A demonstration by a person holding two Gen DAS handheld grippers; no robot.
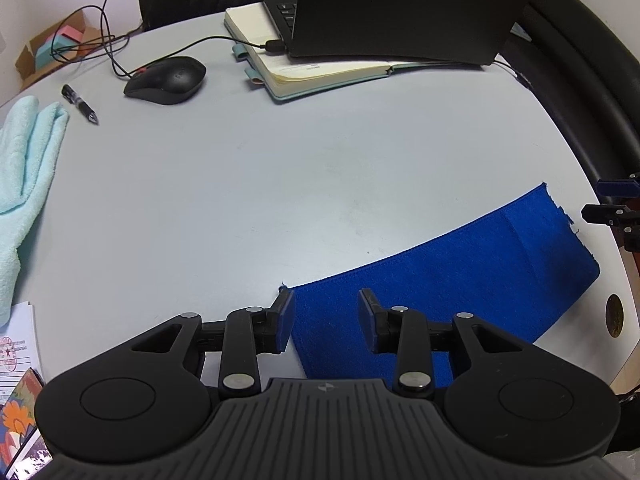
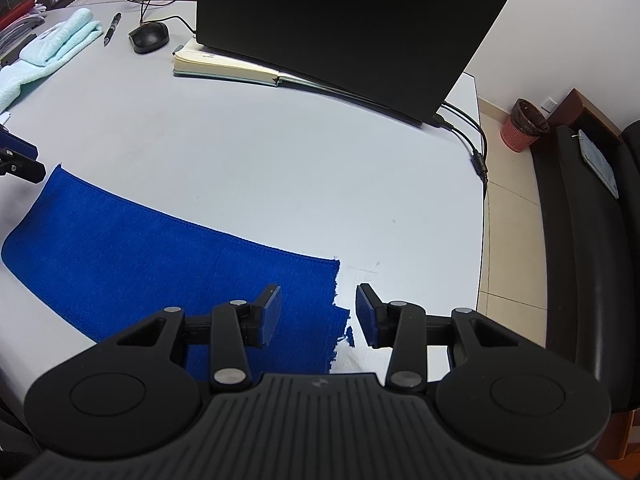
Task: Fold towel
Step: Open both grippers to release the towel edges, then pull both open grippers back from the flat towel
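Left wrist: towel (image 1: 460, 280) under spread tool (image 1: 326, 320).

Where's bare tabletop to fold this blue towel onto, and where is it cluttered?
The widest bare patch of grey table lies between the flat blue towel and the open cream notebook under the black laptop. It is crowded around the black mouse, black pen and crumpled light-blue towel.

Each wrist camera sits behind its fingers, low and close over the desk (image 1: 240, 184), facing forward. Both views share the blue towel (image 1: 460, 276) (image 2: 140, 252) and the laptop (image 1: 400, 8) (image 2: 348, 28) beyond the fingers.
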